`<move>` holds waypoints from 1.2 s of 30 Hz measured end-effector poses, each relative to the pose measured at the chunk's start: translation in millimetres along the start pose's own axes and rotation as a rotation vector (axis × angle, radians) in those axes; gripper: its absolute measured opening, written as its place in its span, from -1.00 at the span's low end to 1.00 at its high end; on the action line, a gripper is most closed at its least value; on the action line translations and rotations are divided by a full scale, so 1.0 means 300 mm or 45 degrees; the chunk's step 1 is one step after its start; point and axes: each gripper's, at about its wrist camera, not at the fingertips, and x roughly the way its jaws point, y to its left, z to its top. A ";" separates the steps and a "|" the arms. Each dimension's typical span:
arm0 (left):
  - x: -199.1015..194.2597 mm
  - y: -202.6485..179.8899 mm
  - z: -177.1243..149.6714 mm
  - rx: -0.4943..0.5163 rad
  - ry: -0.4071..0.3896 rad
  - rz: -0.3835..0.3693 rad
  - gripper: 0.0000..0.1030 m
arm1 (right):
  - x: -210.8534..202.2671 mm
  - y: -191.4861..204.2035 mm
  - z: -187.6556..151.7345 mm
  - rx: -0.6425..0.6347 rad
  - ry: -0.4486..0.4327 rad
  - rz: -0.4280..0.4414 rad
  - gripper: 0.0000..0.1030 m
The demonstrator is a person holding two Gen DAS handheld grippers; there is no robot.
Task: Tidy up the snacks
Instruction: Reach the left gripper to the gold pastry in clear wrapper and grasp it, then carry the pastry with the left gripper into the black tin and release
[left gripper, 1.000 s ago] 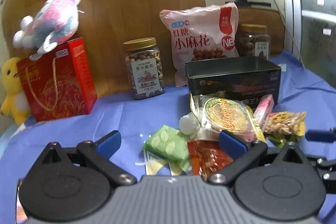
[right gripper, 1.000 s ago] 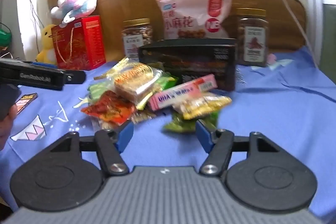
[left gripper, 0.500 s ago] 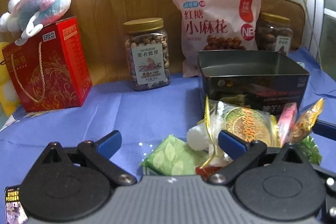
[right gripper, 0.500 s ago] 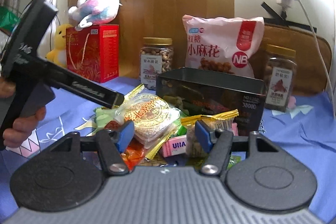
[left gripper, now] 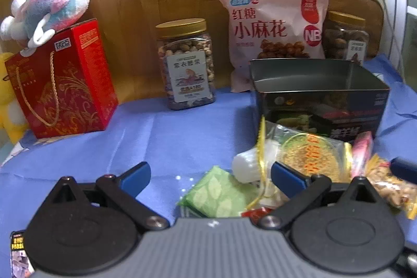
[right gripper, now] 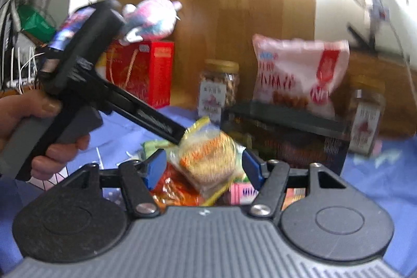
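Note:
A pile of small snack packets lies on the blue cloth in front of an open dark tin box (left gripper: pixel 320 95). The pile has a green packet (left gripper: pixel 221 192), a white sweet (left gripper: pixel 247 163), a clear round pastry packet with gold print (left gripper: pixel 310 155), a pink bar (left gripper: pixel 362 150) and a nut packet (left gripper: pixel 391 186). My left gripper (left gripper: pixel 211 177) is open, low over the green packet. My right gripper (right gripper: pixel 204 170) is open, its fingers on either side of the pastry packet (right gripper: pixel 208 160). The tin (right gripper: pixel 284 129) stands behind it.
At the back stand a red gift box (left gripper: pixel 62 80) with a plush toy (left gripper: pixel 52 1) on it, a nut jar (left gripper: pixel 186 64), a large pink snack bag (left gripper: pixel 273 25) and a second jar (left gripper: pixel 346 38). The left gripper's body and the hand (right gripper: pixel 47 121) show at left in the right wrist view.
Both grippers have moved forward toward the pile. The right gripper has shifted left, so the pastry packet now sits between its fingers. The left gripper has tilted up in the right view.

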 end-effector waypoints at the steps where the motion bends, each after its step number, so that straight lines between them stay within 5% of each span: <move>1: -0.006 0.006 0.002 -0.014 0.001 -0.038 0.97 | 0.012 -0.019 -0.002 0.047 0.029 0.010 0.29; 5: -0.028 0.021 0.021 -0.066 -0.010 -0.193 0.92 | 0.048 -0.052 -0.019 0.171 0.094 0.029 0.29; 11: 0.011 -0.031 0.038 -0.021 0.018 -0.277 0.70 | 0.130 -0.064 -0.036 0.169 0.170 0.052 0.31; 15: 0.057 -0.035 0.020 -0.039 0.087 -0.337 0.31 | 0.162 -0.040 -0.023 0.054 0.175 0.045 0.36; 21: 0.042 -0.030 -0.026 -0.070 0.109 -0.446 0.14 | 0.172 0.033 -0.026 -0.131 0.174 0.024 0.44; 26: 0.029 -0.045 -0.052 -0.087 0.101 -0.440 0.06 | 0.196 -0.045 -0.008 -0.018 0.200 0.087 0.44; 31: 0.020 -0.029 -0.041 -0.147 0.095 -0.443 -0.09 | 0.197 -0.033 -0.001 0.023 0.196 0.111 0.07; 36: -0.035 -0.044 -0.006 -0.126 0.024 -0.451 -0.10 | 0.145 -0.029 0.015 0.075 0.104 0.092 0.03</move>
